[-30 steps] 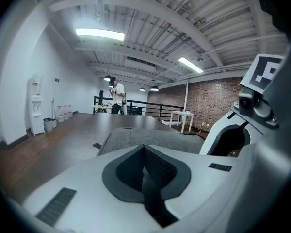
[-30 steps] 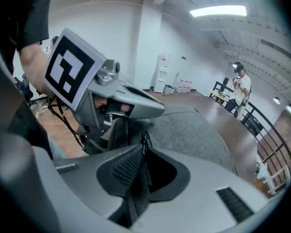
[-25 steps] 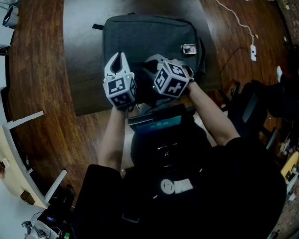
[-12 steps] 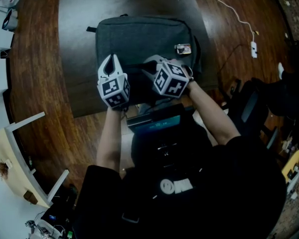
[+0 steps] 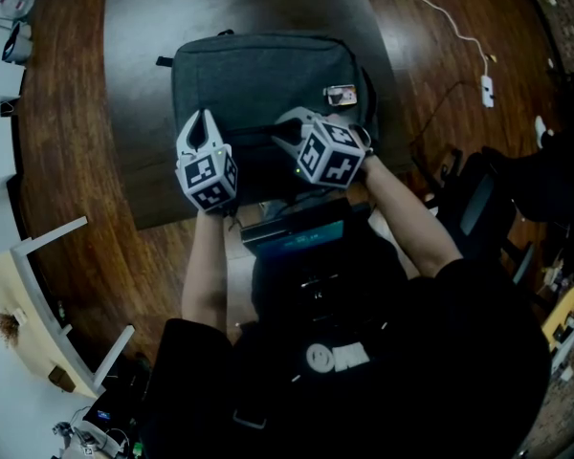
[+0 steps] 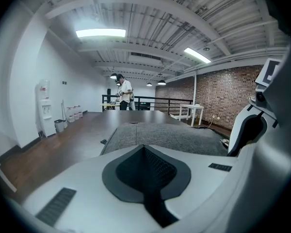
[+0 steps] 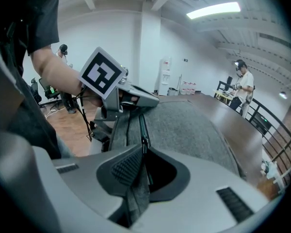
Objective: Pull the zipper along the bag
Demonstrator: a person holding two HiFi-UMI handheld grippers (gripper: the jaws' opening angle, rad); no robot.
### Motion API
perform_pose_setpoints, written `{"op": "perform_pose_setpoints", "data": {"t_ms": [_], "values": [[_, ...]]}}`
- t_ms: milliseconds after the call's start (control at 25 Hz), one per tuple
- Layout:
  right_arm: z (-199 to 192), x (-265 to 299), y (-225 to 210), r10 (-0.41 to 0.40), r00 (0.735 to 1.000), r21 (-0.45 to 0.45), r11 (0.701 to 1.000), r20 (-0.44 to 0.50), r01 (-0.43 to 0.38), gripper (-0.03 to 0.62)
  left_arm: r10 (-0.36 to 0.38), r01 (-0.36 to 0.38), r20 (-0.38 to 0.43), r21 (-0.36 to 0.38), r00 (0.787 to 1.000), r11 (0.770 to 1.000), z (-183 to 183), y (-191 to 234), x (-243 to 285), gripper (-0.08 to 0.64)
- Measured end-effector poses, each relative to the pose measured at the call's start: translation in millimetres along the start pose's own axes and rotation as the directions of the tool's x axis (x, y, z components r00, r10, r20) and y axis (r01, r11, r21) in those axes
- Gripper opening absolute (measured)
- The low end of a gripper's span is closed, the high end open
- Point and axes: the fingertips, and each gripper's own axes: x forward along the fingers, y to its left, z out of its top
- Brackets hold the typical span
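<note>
Seen from overhead, the backpack's (image 5: 258, 75) near edge is lost under the left gripper (image 5: 202, 122) and the right gripper (image 5: 285, 132). Its small tag (image 5: 342, 95) is too tiny to read. The tabletop (image 5: 143, 27) runs off the top edge.

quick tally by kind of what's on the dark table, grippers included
grey fabric bag: 1
white handheld grippers with marker cubes: 2, left gripper and right gripper
grey fabric zipper pull, pinched in the right gripper's fingers: 1
small rectangular tag on the bag: 1
total: 5
</note>
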Motion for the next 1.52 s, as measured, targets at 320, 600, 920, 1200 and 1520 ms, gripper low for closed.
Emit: {"op": "perform_pose_setpoints", "data": {"t_ms": [320, 600, 920, 1200, 1520], "values": [[-17, -11, -5, 0.007, 1.0, 0.002, 1.0, 0.012, -0.007, 0.049, 0.024, -0.024, -0.011, 0.012, 1.0, 1.0, -2, 0, 3, 0.002], [-36, -18, -9, 0.014, 1.0, 0.015, 1.0, 0.008, -0.014, 0.048, 0.035, -0.034, -0.026, 0.021, 0.999, 0.999, -4, 1, 3, 0.002], [-53, -24, -13, 0.027, 1.0, 0.012, 1.0, 0.011, -0.027, 0.048, 0.044, -0.042, -0.044, 0.031, 0.998, 0.999, -9, 1, 3, 0.002], [-70, -25, -19, 0.036, 0.999, 0.022, 0.999, -0.004, -0.036, 0.046, 0.053, -0.052, -0.032, 0.039, 0.998, 0.998, -3, 0, 5, 0.002], [-89, -26, -21, 0.048, 0.999, 0.051, 0.998, -0.013, -0.047, 0.041, 0.065, -0.062, -0.056, 0.047, 0.996, 0.997, -7, 0, 5, 0.002]]}}
